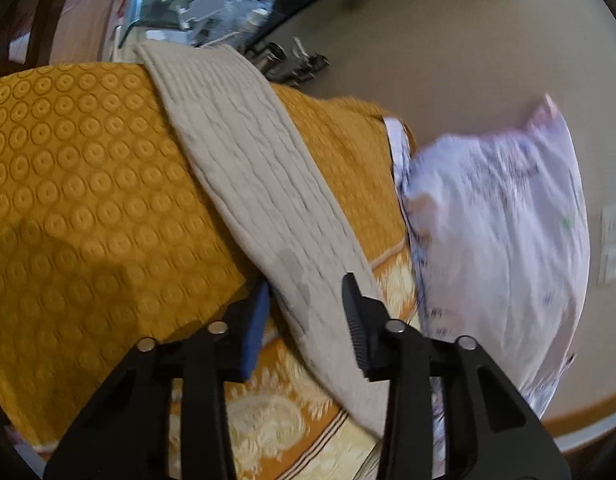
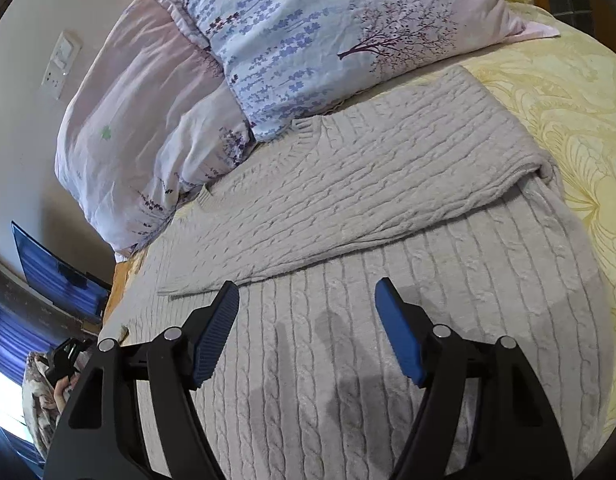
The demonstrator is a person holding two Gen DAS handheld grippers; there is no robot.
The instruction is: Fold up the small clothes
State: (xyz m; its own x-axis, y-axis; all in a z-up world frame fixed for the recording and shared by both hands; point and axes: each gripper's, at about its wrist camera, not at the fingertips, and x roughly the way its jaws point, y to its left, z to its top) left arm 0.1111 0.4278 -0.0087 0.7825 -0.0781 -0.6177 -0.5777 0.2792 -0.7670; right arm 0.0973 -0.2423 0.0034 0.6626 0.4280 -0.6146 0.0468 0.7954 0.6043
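With one sleeve (image 2: 348, 184) folded across the sweater (image 2: 388, 340), both grippers, left (image 1: 308, 312) and right (image 2: 308, 320), hover spread; remaining folds pending.

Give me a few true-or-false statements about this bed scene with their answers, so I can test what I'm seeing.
1. The grey cable-knit sweater lies on the bed with a sleeve folded across its body. True.
2. The right gripper is clamped on the sweater. False: its jaws stand open above the knit, holding nothing.
3. A floral pillow sits just beyond the sweater's neckline. True.
4. The left gripper is shut tight. False: its jaws are apart, with the sweater's edge between them.
5. The bedspread in the left wrist view is plain blue. False: it is mustard yellow with a pattern of circles.
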